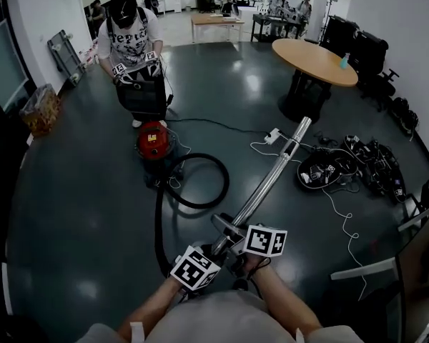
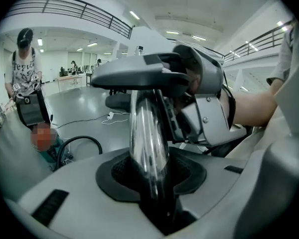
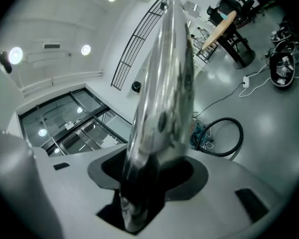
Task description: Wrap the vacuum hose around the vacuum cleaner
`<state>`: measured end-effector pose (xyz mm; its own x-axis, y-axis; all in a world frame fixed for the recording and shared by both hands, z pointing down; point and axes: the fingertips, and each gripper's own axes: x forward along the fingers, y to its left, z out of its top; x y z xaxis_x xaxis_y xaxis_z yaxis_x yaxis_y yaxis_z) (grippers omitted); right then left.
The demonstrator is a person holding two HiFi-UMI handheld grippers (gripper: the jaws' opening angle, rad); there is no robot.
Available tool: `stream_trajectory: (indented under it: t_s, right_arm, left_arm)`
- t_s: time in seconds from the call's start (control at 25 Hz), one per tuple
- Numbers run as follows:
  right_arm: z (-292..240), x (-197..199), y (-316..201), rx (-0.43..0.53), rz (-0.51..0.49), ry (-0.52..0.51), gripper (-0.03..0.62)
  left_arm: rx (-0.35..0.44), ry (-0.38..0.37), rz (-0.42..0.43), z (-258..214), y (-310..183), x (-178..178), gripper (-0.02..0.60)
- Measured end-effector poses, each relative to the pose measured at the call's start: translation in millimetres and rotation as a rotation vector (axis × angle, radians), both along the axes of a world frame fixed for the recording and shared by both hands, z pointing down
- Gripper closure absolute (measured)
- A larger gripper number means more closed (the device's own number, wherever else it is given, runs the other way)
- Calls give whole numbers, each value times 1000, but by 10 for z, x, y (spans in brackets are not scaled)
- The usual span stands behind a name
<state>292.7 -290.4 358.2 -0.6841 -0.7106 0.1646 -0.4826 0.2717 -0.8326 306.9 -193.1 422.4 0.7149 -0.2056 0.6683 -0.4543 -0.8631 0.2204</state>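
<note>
The red vacuum cleaner (image 1: 154,140) stands on the dark floor. Its black hose (image 1: 224,181) loops on the floor beside it and runs back toward me. The chrome wand (image 1: 272,174) slants from the floor up to my hands. My left gripper (image 1: 216,249) is shut on the wand (image 2: 148,133) just below its grey handle (image 2: 139,73). My right gripper (image 1: 237,236) is beside it, higher on the tube. In the right gripper view the wand (image 3: 164,93) lies between the right gripper's (image 3: 144,183) jaws with dark gaps beside it, so the jaws are open. The hose loop (image 3: 229,133) shows behind.
A person (image 1: 132,41) holding marker-cube grippers stands right behind the vacuum. A round wooden table (image 1: 314,59) is at the back right. A pile of cables and gear (image 1: 350,166) lies to the right, with a white power strip (image 1: 273,136) and cord near the wand's far end.
</note>
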Motion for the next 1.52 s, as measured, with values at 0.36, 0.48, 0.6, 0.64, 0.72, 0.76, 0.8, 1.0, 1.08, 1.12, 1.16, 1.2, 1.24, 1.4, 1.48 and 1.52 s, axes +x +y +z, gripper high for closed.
stream_trajectory:
  t_s: [0.36, 0.48, 0.6, 0.64, 0.72, 0.76, 0.8, 1.0, 1.08, 1.12, 1.16, 1.2, 1.24, 1.4, 1.48, 1.52]
  right_arm:
    - [-75, 486, 56, -2, 152, -51, 540]
    - [-140, 591, 92, 16, 140, -27, 545]
    - [-206, 728, 96, 30, 134, -8, 545]
    - [-226, 790, 81, 33, 136, -7, 545]
    - [-258, 955, 45, 40, 146, -10, 546]
    - [-268, 1055, 27, 44, 153, -9, 545]
    - [-270, 1158, 11, 47, 158, -7, 545]
    - [-223, 1546, -100, 77, 128, 36, 546]
    - [-194, 1615, -183, 87, 100, 71, 546]
    - [-187, 1627, -220, 90, 86, 90, 546]
    - [-185, 1625, -251, 94, 69, 109, 546]
    - [-185, 1610, -280, 99, 48, 130, 546]
    - [-181, 1588, -307, 105, 25, 154, 546]
    - [-118, 1453, -392, 133, -82, 270, 546]
    - [-90, 1380, -422, 141, -131, 319, 546]
    - [-79, 1344, -439, 142, -152, 342, 546]
  left_arm:
    - [16, 69, 16, -10, 187, 452, 451]
    - [60, 47, 57, -20, 240, 597, 445]
    - [109, -36, 132, -26, 268, 712, 420]
    - [129, -57, 154, -32, 259, 755, 409]
    - [154, -75, 194, -66, 244, 851, 382]
    - [153, -74, 211, -93, 241, 893, 354]
    - [146, -69, 224, -121, 239, 926, 324]
    - [151, -56, 208, -194, 187, 1010, 311]
    - [177, -62, 176, -217, 104, 1005, 313]
    - [185, -69, 159, -236, 67, 989, 311]
    - [192, -79, 142, -260, 34, 963, 313]
    - [202, -92, 124, -284, -3, 932, 313]
    - [214, -104, 105, -305, -46, 897, 313]
    - [252, -118, 22, -395, -232, 776, 313]
    - [275, -102, -19, -488, -355, 729, 313]
    - [291, -92, -34, -549, -425, 706, 313]
